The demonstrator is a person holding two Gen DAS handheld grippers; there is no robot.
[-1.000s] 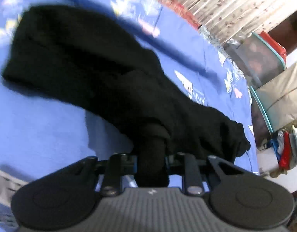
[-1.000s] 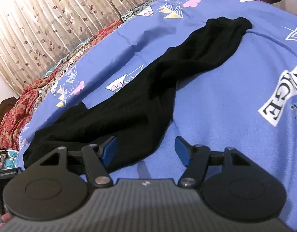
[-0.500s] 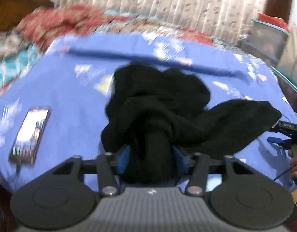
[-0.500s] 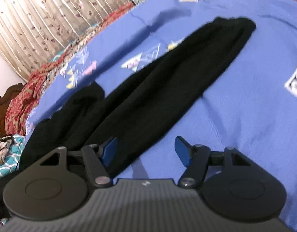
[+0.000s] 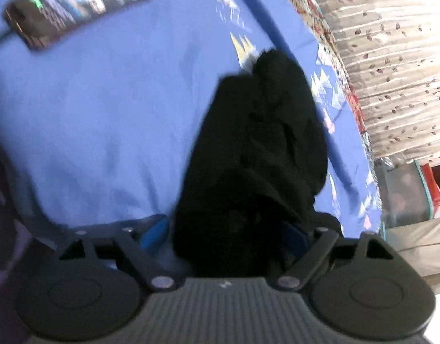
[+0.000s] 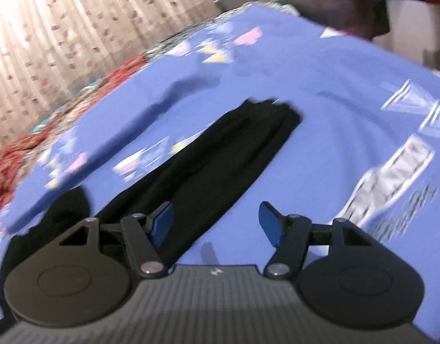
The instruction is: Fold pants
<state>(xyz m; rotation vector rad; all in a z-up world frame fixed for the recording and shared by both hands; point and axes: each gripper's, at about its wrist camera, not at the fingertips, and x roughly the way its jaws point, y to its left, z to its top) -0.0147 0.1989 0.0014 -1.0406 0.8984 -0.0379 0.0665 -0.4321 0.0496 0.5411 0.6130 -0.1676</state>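
Note:
Black pants point(image 5: 260, 143) lie bunched on the blue bedsheet point(image 5: 105, 109) in the left wrist view. My left gripper point(image 5: 228, 229) has a thick wad of the pants between its blue pads, which stand fairly wide apart around the cloth. In the right wrist view the pants point(image 6: 220, 177) stretch as a long black strip away from me, with the leg end far up. My right gripper point(image 6: 215, 220) is open and empty; its left pad point(image 6: 162, 220) hovers over the pants' edge.
A phone point(image 5: 73, 8) lies on the sheet at the upper left of the left wrist view. Patterned curtains point(image 6: 76, 23) hang behind the bed. Storage boxes point(image 5: 409, 192) and a cushion stand off the bed's right side.
My left gripper has swung round with the pants in it and its pads stand wider apart than before. The right gripper moved a little along the pants and stays open.

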